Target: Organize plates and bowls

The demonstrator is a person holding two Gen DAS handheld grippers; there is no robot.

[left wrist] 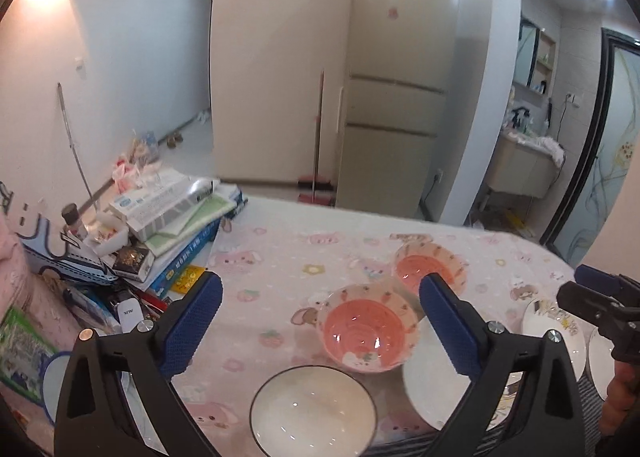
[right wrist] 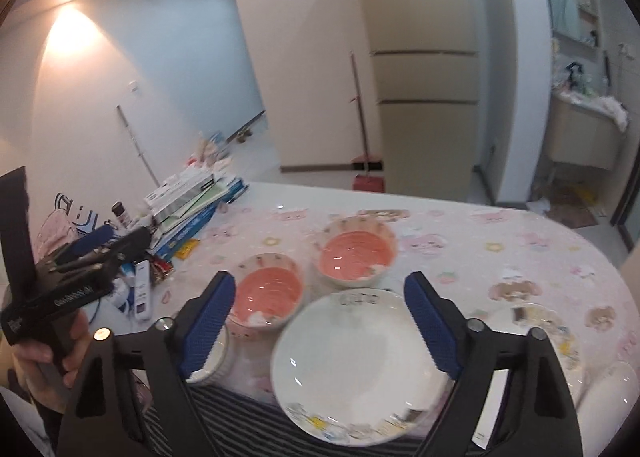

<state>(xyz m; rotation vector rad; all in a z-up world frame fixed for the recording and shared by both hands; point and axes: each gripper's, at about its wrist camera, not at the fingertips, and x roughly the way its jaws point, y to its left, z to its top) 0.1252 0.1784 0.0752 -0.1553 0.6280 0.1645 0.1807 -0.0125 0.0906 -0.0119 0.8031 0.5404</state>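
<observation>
Two pink bowls with carrot-patterned rims, one near [left wrist: 368, 331] and one farther [left wrist: 432, 269], stand on the pink cartoon tablecloth [left wrist: 280, 253]. In front of them are a white dark-rimmed bowl [left wrist: 312, 413] and a white plate [left wrist: 430, 389]. My left gripper [left wrist: 320, 283] hovers open above these, holding nothing. In the right wrist view my right gripper [right wrist: 320, 281] is open over the white plate [right wrist: 352, 361], its pads clear of it, with the pink bowls [right wrist: 268, 293] [right wrist: 356, 253] beyond. The white bowl [right wrist: 216, 361] is partly hidden behind its left finger.
More decorated plates [right wrist: 548, 329] [right wrist: 612, 393] lie at the right. A pile of books, boxes and clutter [left wrist: 172, 225] fills the table's left side. A striped cloth [right wrist: 240, 409] covers the front edge. Beyond the table stand a fridge [left wrist: 396, 97] and a broom [left wrist: 318, 161].
</observation>
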